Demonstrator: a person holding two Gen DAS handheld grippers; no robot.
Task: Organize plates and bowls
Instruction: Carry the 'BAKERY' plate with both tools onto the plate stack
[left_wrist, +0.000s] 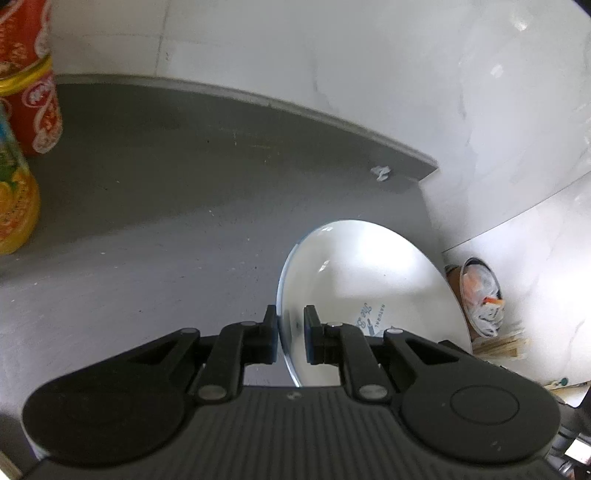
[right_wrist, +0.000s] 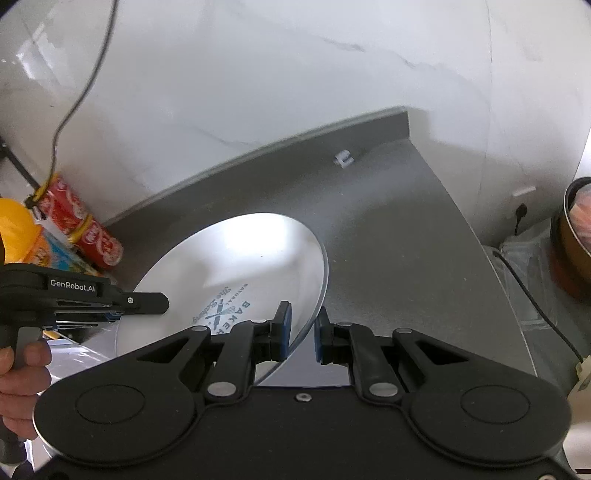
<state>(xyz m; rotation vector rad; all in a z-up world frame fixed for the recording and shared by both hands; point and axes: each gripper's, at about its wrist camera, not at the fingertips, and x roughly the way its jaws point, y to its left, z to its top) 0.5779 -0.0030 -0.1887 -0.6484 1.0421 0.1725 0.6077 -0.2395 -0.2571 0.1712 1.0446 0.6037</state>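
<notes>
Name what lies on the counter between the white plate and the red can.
Nothing: in the left wrist view, bare grey counter stretches from the white plate to the red can.

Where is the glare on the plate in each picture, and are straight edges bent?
Left wrist view: the plate is washed out near its upper rim; the counter edge curves. Right wrist view: glare on the plate's upper part; the printed logo stays readable.
</notes>
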